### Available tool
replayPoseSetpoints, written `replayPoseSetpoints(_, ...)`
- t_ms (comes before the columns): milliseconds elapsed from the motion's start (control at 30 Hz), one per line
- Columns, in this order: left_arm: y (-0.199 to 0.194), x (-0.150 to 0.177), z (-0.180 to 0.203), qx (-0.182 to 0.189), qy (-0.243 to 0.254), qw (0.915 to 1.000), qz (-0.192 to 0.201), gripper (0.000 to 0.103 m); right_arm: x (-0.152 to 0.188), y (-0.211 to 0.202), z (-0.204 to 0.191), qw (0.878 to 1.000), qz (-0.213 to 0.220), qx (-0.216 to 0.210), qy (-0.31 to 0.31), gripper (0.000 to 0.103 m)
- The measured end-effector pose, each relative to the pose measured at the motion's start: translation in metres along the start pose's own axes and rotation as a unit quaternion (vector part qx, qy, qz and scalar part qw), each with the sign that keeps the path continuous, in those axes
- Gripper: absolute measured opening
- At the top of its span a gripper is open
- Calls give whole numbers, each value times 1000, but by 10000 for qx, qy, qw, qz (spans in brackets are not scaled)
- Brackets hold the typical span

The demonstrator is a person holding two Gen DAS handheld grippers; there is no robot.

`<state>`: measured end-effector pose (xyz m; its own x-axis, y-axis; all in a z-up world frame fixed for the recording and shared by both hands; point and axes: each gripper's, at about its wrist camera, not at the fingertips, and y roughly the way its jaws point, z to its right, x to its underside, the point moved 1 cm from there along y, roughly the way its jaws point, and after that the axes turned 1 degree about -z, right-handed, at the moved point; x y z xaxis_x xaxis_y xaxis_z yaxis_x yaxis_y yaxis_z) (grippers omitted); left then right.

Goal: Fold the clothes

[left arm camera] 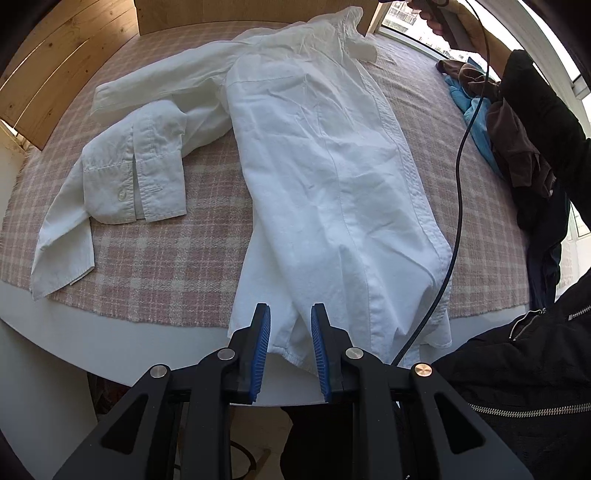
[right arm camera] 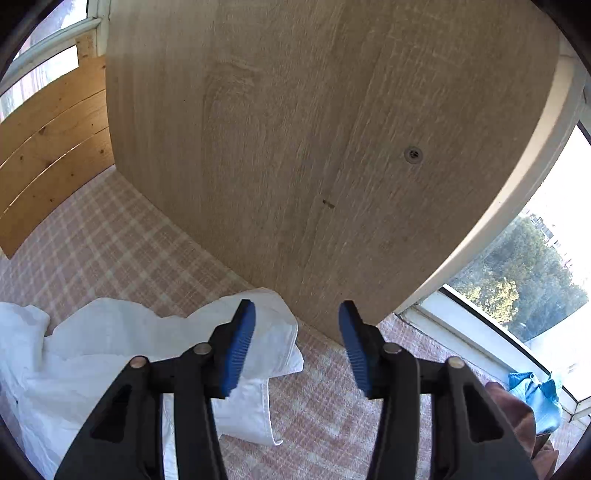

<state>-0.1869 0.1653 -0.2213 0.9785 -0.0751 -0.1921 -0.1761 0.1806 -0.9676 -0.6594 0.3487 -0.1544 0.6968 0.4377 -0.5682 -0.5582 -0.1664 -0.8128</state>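
A white long-sleeved shirt [left arm camera: 325, 158] lies folded lengthwise on a pink plaid cloth [left arm camera: 177, 266], its hem hanging over the near table edge and its sleeves spread out to the left. My left gripper [left arm camera: 290, 314] is open, its blue pads standing either side of the hem with nothing pinched. In the right wrist view the shirt's collar [right arm camera: 258, 369] lies rumpled under and left of my right gripper [right arm camera: 297, 314], which is open wide above the cloth near the wooden panel. A person's hand [left arm camera: 443, 18] holds the right gripper at the far end.
A heap of brown and blue clothes [left arm camera: 495, 118] sits at the right of the table. A black cable [left arm camera: 460, 184] hangs across the shirt's right edge. A wooden panel [right arm camera: 314, 147] stands behind the collar, wooden slats [left arm camera: 55, 74] at the left, windows [right arm camera: 517, 277] at the right.
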Motion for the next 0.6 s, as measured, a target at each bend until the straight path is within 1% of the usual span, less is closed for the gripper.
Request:
replayPoseSetpoints(133,1,2,2,40,50,10000,-1,21,27,-8,22,9976,-353,-553,207,67)
replayPoseSetpoints(200,2,2,4,60,76,10000,-1,21,33,1,27,9960,-549,-645,297,67)
replayPoseSetpoints(267,1,0,7,69,120,9999,18,21,36,12,22,9957,-671,-610,195,67)
replayPoseSetpoints(367,0,-2,12,63,176,9998,32,21,39,33,9,9934,-800,-811,135,67)
replayPoseSetpoints(400,0,-2,12,52,181,9998,5,22,40,40,3,9915,-859,-971,140,67)
replayPoseSetpoints(500,2,0,9,14,118,9999,-30,23,40,54,-13,9900,-938,-1057,40,67)
replayPoseSetpoints(533,3,1,8,13,93,9999,-46,23,39,54,-16,9902,-942,-1028,12,65)
replayPoseSetpoints(567,2,2,6,2,69,10000,-47,23,38,55,-19,9905,-947,-998,-16,36)
replayPoseSetpoints(600,2,3,4,-9,39,10000,-43,23,37,55,-22,9907,-952,-969,-44,1)
